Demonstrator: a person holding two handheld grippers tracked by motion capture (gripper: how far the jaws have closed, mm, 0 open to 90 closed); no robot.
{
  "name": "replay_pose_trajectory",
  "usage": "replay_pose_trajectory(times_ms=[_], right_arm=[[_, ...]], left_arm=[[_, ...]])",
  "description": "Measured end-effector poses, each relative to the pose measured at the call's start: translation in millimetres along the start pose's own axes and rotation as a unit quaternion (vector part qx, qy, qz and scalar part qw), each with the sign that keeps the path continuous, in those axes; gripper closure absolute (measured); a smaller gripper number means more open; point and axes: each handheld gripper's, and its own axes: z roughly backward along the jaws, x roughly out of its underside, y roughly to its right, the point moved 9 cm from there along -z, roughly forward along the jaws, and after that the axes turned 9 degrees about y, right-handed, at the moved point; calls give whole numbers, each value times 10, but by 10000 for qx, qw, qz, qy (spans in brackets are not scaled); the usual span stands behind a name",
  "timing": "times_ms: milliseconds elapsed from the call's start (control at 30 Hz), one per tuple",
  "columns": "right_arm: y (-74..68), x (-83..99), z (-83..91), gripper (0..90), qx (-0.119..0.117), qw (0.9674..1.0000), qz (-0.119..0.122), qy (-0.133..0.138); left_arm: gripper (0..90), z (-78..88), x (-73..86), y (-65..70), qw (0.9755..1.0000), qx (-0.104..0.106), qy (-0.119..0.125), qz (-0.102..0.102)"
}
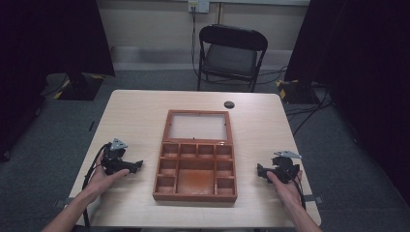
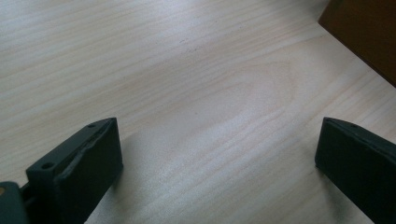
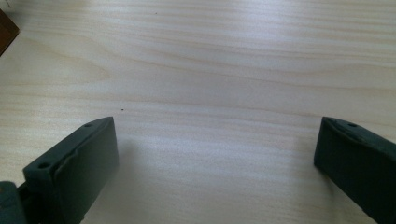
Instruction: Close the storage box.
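A brown wooden box [image 1: 195, 193] lies open in the middle of the table, its windowed lid [image 1: 197, 113] laid flat on the far side and its several compartments bare. My left gripper [image 1: 136, 166] rests on the tabletop to the box's left, jaws wide open with nothing between them. In the left gripper view, the left gripper [image 2: 217, 140] looks over bare wood, and a corner of the box [image 2: 369, 32] sits at the top right. My right gripper [image 1: 261, 172] lies to the box's right, open and holding nothing. The right gripper [image 3: 215, 137] faces bare tabletop in its own view.
A small black disc [image 1: 229, 104] sits near the table's far edge. A black folding chair [image 1: 231, 55] stands behind the light wooden table [image 1: 135, 116]. Cables trail on the floor at the right, and dark curtains hang on both sides.
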Motion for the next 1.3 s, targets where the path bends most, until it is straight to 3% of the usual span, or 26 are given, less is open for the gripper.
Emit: replay_pose_trajectory(times_ms=[300, 333, 400, 633, 767, 933, 1033, 1100, 1167, 1300], right_arm=[[-77, -5, 12, 17, -116, 9999, 39, -20], [-83, -15, 20, 75, -120, 9999, 41, -5], [-88, -40, 23, 145, -105, 9999, 53, 68], [-171, -127, 63, 151, -360, 9992, 18, 183], [-176, -191, 94, 147, -390, 9989, -3, 265], [-210, -303, 120, 145, -473, 9984, 21, 317], [-316, -365, 141, 145, -753, 9968, 95, 249], [-356, -399, 143, 151, -865, 9960, 95, 221], [-381, -428, 122, 156, -846, 9959, 224, 209], [-454, -504, 96, 160, -999, 9944, 218, 284]], left_arm=[[96, 32, -24, -38, 9999, -83, 34, 123], [170, 42, -32, -46, 9999, -108, 20, 132], [167, 55, -47, -37, 9997, 9, -50, 223], [198, 68, -84, -12, 9998, 129, -43, 111], [198, 129, -188, 22, 9996, 215, 148, 143], [165, 127, -230, 50, 9992, 342, 155, 160], [168, 151, -330, 69, 9988, 254, 358, 206], [171, 151, -347, 80, 9989, 279, 325, 189], [169, 134, -388, 106, 9989, 347, 270, 138], [178, 48, -472, 153, 9981, 378, 399, 264]])
